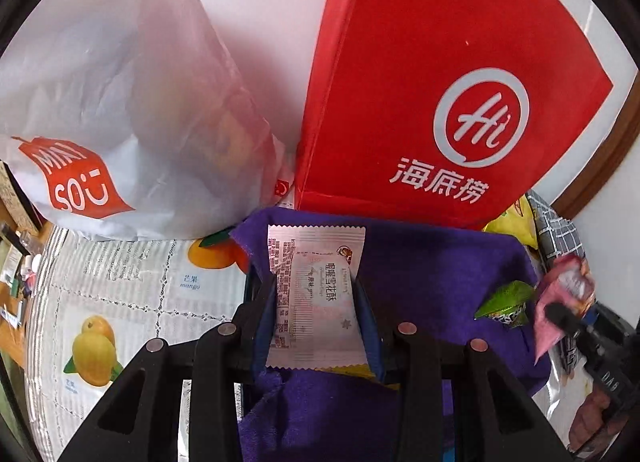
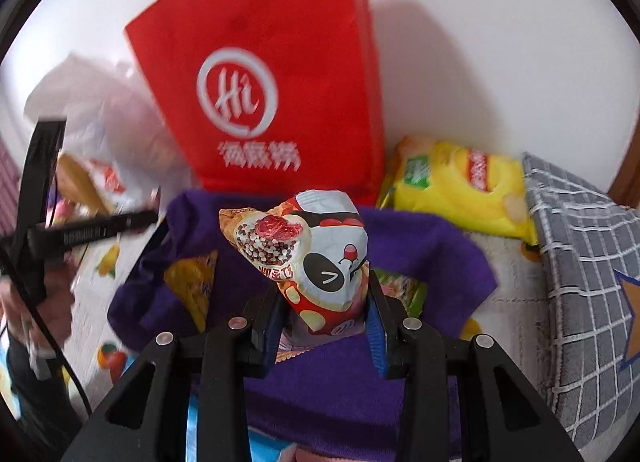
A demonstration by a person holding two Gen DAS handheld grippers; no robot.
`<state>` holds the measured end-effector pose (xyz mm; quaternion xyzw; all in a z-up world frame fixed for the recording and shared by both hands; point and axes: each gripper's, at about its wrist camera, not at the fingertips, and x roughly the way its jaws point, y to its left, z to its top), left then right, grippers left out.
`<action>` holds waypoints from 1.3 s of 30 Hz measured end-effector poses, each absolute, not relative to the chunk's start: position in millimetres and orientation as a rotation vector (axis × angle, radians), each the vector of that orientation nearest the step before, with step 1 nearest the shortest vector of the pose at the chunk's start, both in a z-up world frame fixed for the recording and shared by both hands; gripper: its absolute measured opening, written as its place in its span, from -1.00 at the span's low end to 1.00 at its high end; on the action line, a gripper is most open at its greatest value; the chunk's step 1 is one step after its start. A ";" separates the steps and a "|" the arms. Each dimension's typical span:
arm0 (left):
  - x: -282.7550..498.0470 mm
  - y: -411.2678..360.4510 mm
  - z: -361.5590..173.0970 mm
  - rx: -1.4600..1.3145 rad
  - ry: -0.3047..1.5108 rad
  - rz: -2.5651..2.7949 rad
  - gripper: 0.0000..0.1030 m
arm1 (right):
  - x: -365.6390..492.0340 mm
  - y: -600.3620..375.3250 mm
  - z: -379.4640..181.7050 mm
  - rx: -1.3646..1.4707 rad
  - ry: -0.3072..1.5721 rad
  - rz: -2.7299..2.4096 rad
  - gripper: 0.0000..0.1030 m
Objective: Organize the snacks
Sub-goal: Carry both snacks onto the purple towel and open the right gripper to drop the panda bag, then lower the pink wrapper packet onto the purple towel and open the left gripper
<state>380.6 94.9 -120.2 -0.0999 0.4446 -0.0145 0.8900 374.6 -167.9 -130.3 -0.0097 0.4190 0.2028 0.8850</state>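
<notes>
My left gripper [image 1: 316, 286] is shut on a white and pink snack packet [image 1: 316, 294] with Chinese print, held above the purple cloth-lined basket [image 1: 440, 262]. My right gripper [image 2: 324, 298] is shut on a red and white panda snack packet [image 2: 316, 250], also over the purple basket [image 2: 432, 246]. In the left wrist view the right gripper [image 1: 560, 314] shows at the right edge with its pink-backed packet [image 1: 560, 294]. A green wrapped sweet [image 1: 506, 300] lies in the basket. A yellow snack [image 2: 192, 286] and a green packet [image 2: 400, 286] lie inside too.
A red paper bag [image 1: 420, 81] stands behind the basket, against the white wall. A white Miniso plastic bag [image 1: 112, 101] sits to the left on the fruit-print tablecloth [image 1: 120, 294]. A yellow chip bag [image 2: 460, 185] and a grey checked cushion [image 2: 580, 262] lie to the right.
</notes>
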 end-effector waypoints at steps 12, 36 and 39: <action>383.6 91.5 -123.1 -0.177 0.949 -0.037 -0.29 | 378.2 -148.4 -160.3 -0.126 0.993 0.439 -0.29; 393.6 73.4 -150.5 -0.160 1.049 -0.076 -0.29 | 368.4 -146.0 -142.8 -0.143 0.951 0.456 0.07; 393.4 71.5 -151.7 -0.165 1.052 -0.090 -0.27 | 367.9 -147.5 -135.8 -0.127 0.937 0.455 0.07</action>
